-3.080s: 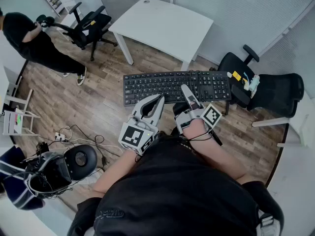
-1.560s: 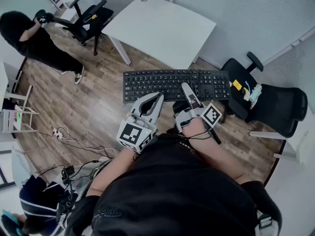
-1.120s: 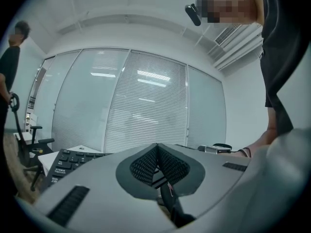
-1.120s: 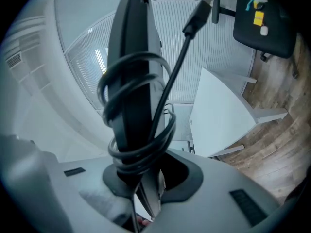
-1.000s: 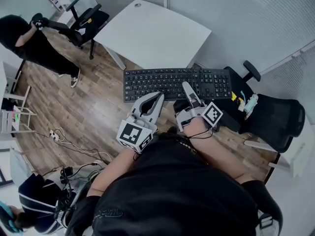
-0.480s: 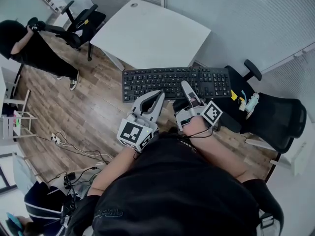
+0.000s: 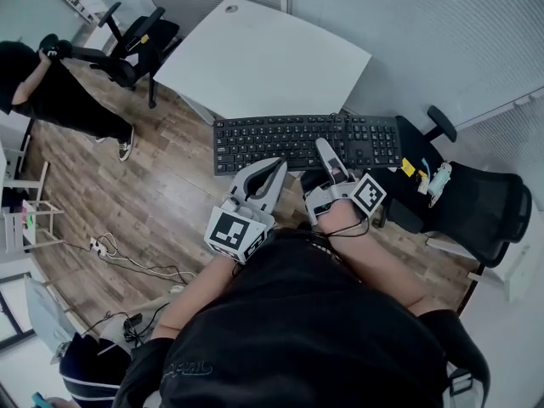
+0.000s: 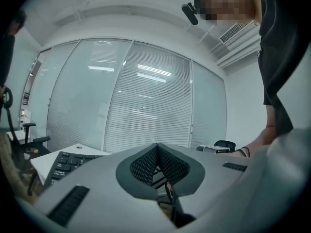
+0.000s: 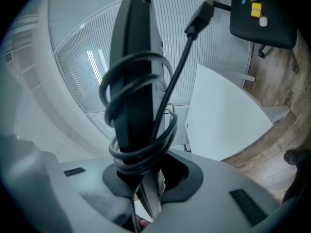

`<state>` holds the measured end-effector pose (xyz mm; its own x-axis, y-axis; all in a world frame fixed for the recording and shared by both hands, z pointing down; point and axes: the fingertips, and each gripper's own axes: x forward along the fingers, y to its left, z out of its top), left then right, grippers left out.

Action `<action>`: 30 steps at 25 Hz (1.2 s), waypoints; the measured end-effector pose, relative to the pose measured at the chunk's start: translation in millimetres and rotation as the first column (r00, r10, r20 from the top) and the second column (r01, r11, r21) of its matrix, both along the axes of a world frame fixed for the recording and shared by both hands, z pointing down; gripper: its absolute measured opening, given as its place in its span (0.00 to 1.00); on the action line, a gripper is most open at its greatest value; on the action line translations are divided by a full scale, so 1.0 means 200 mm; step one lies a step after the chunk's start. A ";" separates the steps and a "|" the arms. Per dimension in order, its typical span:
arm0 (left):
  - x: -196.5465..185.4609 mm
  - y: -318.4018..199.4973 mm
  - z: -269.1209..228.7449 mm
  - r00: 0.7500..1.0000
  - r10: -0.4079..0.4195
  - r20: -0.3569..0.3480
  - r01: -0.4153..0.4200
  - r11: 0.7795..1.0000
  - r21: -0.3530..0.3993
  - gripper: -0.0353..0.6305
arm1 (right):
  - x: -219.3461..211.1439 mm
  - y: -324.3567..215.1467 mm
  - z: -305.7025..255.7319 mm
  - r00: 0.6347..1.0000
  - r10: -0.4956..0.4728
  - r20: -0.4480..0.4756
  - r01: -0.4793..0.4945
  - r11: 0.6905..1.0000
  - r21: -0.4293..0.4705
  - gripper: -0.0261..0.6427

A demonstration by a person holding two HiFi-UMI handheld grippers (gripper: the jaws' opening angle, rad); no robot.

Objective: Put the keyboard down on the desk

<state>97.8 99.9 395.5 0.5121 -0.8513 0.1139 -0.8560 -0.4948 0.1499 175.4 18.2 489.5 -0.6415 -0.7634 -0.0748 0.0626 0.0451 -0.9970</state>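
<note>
Status: keyboard (image 7: 293,143) not down yet. It's in the air on the near side of the counter (image 7: 263,53), keys up and roughly level. In the head view its far edge sits about at the counter's near edge, with most of it over the wood floor (image 7: 161,194). Right claw (image 7: 325,153) is clamped on the keyboard's long edge away from the counter. The right gripper view shows the body edge-on between the jaws, its cable (image 9: 181,62) coiled round it and the plug end sticking out loose. Left claw (image 7: 274,167) has its jaws closed tip to tip with nothing between them. Its tips sit at that same keyboard edge; can't tell if they touch or prop it. Nothing is lying on the counter top, so the landing spot looks free. Done, by my read: pickup and most of the carry. Left: get the keyboard fully over the counter, lower it flat, open the right claw, back off. Risk: the loose plug end snagging on the counter edge.
</note>
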 end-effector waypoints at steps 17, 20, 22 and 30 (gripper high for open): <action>-0.77 -0.31 -0.03 0.997 0.074 -0.011 -0.075 0.997 -0.022 0.08 | -0.65 -0.33 -0.04 0.992 0.124 0.006 -0.124 0.992 -0.003 0.17; -0.86 -0.33 -0.04 0.998 0.068 -0.010 -0.068 0.998 -0.006 0.08 | -0.73 -0.35 -0.04 0.992 0.122 0.004 -0.122 0.992 0.001 0.17; -0.92 -0.33 -0.05 0.998 0.063 -0.009 -0.063 0.998 0.003 0.08 | -0.80 -0.37 -0.06 0.993 0.117 0.003 -0.117 0.993 0.014 0.17; -1.15 -0.34 -0.04 0.999 0.026 -0.021 -0.026 1.000 0.010 0.08 | -1.04 -0.39 -0.03 0.997 0.076 -0.004 -0.076 0.997 0.006 0.17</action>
